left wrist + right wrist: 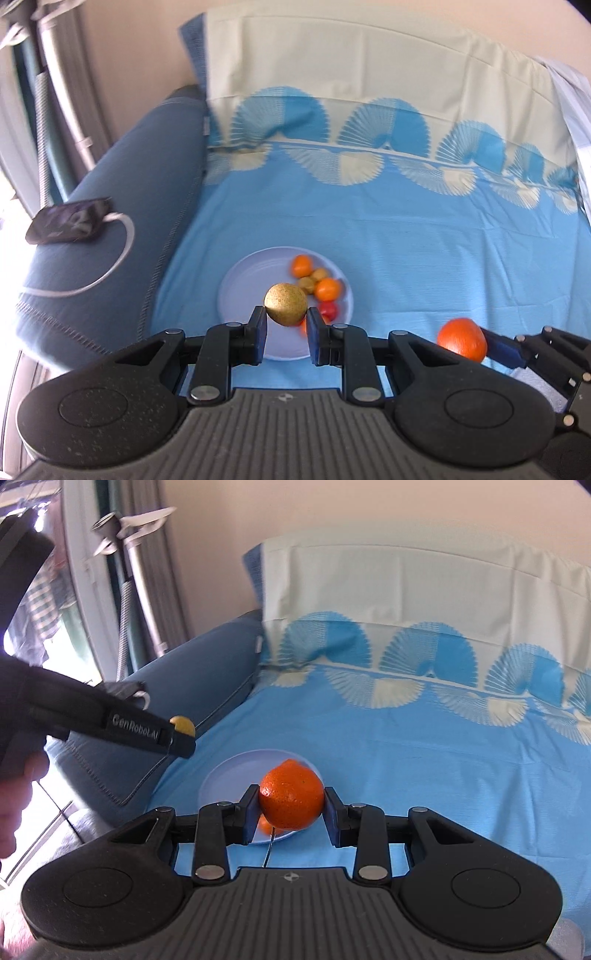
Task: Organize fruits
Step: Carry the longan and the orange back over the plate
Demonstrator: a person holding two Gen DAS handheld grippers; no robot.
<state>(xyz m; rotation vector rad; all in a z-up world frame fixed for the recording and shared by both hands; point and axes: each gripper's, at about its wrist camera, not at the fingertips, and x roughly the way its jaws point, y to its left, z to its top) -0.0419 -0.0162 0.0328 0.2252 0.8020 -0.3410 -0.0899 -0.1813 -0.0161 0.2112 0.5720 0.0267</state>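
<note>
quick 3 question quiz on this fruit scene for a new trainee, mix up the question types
1. True or false: the left gripper is shut on a golden-brown round fruit.
2. Multiple choice: what does the right gripper hold? A) a red fruit B) a large orange C) nothing
3. Fill in the blank: the small fruits already gathered lie on a pale blue ____ on the bed sheet.

Key
1. True; its two pads press the fruit's sides above the plate.
2. B; the orange is clamped between both pads.
3. plate; it carries small orange fruits, yellowish ones and a red one.
</note>
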